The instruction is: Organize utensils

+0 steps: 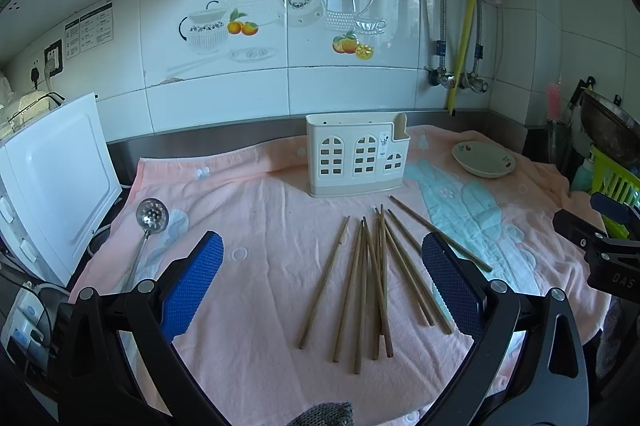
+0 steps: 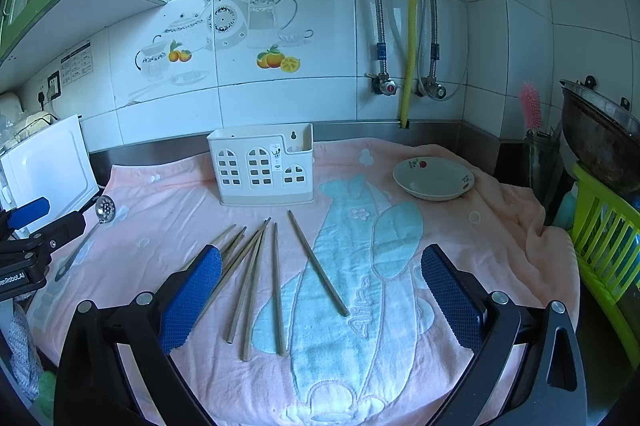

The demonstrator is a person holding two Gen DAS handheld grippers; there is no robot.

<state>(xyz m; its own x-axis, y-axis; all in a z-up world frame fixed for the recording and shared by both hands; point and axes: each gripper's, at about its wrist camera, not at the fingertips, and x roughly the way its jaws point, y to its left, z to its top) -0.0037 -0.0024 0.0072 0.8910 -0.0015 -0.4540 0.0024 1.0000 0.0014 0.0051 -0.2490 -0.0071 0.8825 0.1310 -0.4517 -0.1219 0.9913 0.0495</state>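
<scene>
Now both tools hover above the table, which is covered with a pink towel. The left hand-held gripper has its blue padded fingers spread wide and holds nothing; the right hand-held gripper is equally wide open and empty. Between and below their fingers lie the thin brown wooden chopsticks, loosely fanned. Farther away stands the cream plastic utensil holder with window-shaped holes, with a white shallow bowl at its right and a perforated steel ladle at the left.

left hand-held gripper jaws wide apart, right hand-held gripper likewise, both empty
</scene>
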